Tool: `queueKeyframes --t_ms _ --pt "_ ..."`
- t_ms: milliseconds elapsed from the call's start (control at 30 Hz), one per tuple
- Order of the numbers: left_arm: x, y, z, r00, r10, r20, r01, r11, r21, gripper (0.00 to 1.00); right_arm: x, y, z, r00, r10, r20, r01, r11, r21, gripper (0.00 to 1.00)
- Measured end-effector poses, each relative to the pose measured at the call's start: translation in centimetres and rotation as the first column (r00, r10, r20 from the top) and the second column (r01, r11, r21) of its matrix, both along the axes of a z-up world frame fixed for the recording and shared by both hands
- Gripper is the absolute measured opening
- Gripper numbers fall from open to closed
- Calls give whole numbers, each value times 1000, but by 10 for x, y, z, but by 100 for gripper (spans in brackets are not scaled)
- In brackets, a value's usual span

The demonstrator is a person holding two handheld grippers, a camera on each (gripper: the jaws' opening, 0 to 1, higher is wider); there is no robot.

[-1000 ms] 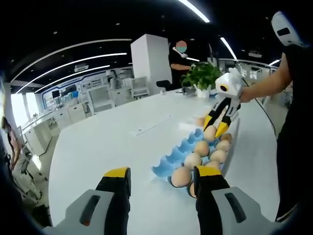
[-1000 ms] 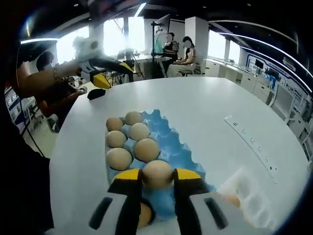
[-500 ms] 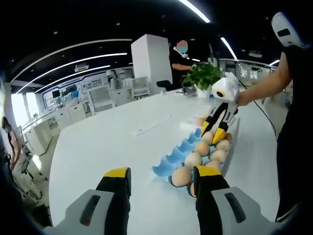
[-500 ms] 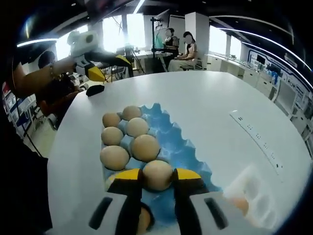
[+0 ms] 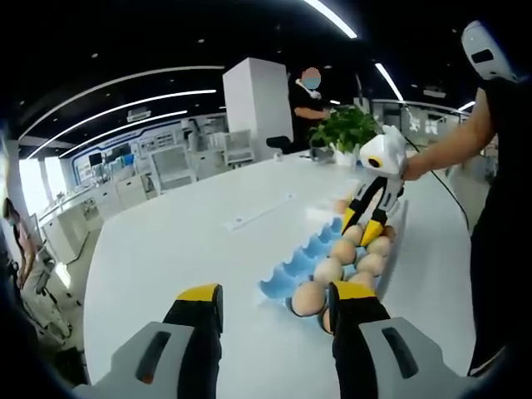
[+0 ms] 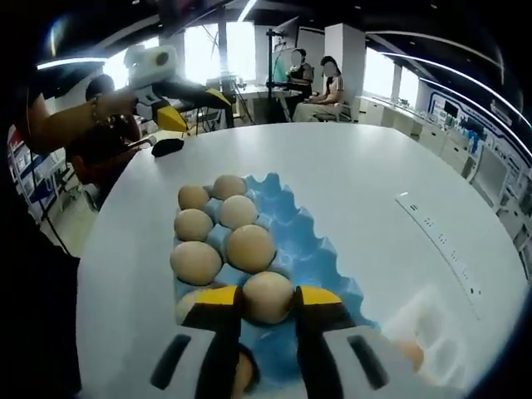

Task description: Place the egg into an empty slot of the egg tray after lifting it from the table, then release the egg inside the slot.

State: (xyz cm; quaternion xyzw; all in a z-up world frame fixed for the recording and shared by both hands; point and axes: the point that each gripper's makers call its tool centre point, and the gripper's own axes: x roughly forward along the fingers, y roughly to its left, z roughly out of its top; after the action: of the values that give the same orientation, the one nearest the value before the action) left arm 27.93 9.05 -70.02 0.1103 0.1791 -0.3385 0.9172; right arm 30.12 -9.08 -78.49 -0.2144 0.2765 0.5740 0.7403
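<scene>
My right gripper is shut on a tan egg and holds it low over the near end of the blue egg tray. Several eggs fill the tray's left slots. The left gripper view has that same right gripper tilted down over the tray's far end, among the eggs. My left gripper stands open with nothing in it, just short of the tray's near corner. In the right gripper view the left gripper hovers beyond the tray, held by a hand.
The round white table carries a white strip, a small black object and a clear carton beside the tray. A potted plant stands at the far edge. People sit and stand behind.
My right gripper has carried the egg a little lower and closer over the tray's eggs. My left gripper has stayed put, still open.
</scene>
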Motion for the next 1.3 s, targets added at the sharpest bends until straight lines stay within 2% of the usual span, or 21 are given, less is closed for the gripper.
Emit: queueKeyframes --t_ms 133,267,467,500,667,800,867,933,1033,1300 --pt "0 0 0 1000 -2 0 2 1000 2 52 -1 0 0 999 46 29 -47 999 21 27" --pt "0 -1 0 1000 -3 2 3 1000 4 52 -1 -1 0 998 57 33 -58 998 34 27" --pt "0 -1 3 1000 1 6 -1 1000 3 52 1 -4 3 998 35 53 -37 999 38 31" --pt "0 -1 3 1000 0 6 0 1000 4 52 -1 -4 5 998 38 55 -41 998 56 30" --pt "0 -1 3 1000 -2 6 2 1000 3 52 -5 -7 16 993 54 108 -64 994 93 33" --pt "0 -1 3 1000 -2 8 2 1000 5 52 -6 -18 21 994 34 104 -45 994 102 34" --pt "1 -1 3 1000 -1 9 1 1000 6 52 -6 -22 24 990 36 133 -52 992 118 39" --pt "1 -2 4 1000 -3 10 3 1000 4 52 -3 -27 25 985 32 170 -50 993 104 40" --pt "2 -5 3 1000 -10 8 10 1000 4 51 -3 -29 24 989 20 144 -36 994 104 37" --pt "4 -6 6 1000 -13 14 13 1000 4 51 -3 -34 27 990 4 143 -21 993 115 36"
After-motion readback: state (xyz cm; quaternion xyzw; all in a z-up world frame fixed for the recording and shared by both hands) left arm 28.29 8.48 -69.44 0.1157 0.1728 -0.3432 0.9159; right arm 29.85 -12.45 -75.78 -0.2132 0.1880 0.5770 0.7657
